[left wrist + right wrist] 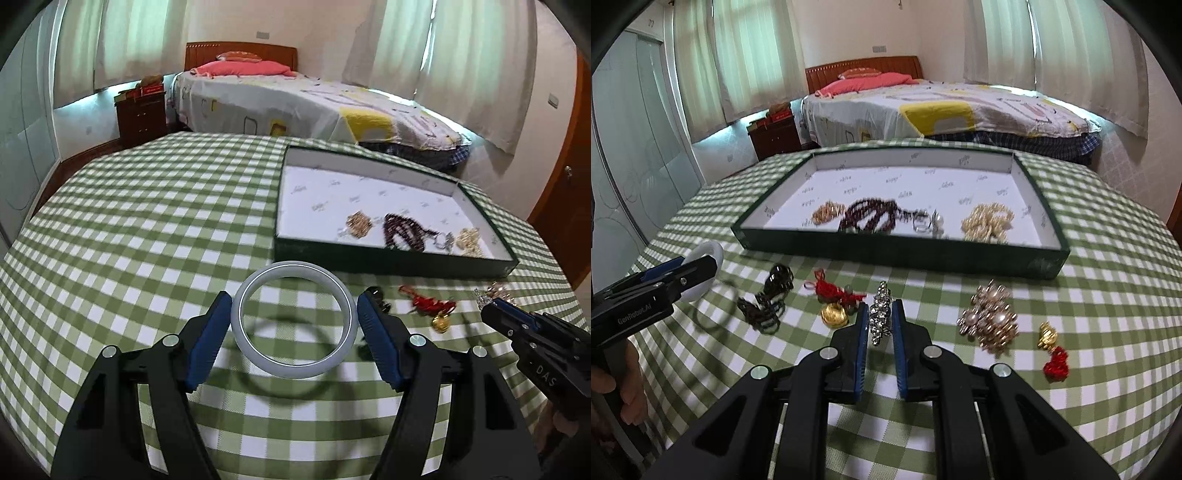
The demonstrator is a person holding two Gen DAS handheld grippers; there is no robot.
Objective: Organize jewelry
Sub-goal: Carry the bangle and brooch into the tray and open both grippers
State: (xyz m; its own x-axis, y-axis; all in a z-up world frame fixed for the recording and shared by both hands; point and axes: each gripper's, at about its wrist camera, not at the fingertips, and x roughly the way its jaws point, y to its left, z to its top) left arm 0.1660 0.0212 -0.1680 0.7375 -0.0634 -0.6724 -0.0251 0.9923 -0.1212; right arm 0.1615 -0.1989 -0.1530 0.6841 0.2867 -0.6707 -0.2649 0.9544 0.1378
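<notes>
1. Far left on our side, the left hand-held gripper (293,325) has its blue pads pressed on either side of a pale grey-white bangle (293,319). The bangle sits off the green checked counter (147,221), with its ring shadow on the cloth below.
2. Just right of that, in the right wrist view, a dark beaded piece (768,299) lies in a loose heap on the cloth, near the front wall of the tray.
3. Next along is a red knotted charm with a gold bell (836,301), also on the cloth.
4. Middle of the counter: our right hand-held gripper (881,319) is clamped tight on a sparkly silver rhinestone piece (880,314), which stands up between the two pads.
5. Behind all this sits the dark green tray (897,254) with a white printed lining. Inside it, left to right: a small gold cluster (827,212), a dark red bead strand (871,218), a silvery bit with a pearl (929,223) and a cream pearl bunch (988,221).
6. Right of the gripper, a pearl-and-gold brooch (988,319) is on the cloth.
7. Far right, another little gold and red charm (1052,350).
</notes>
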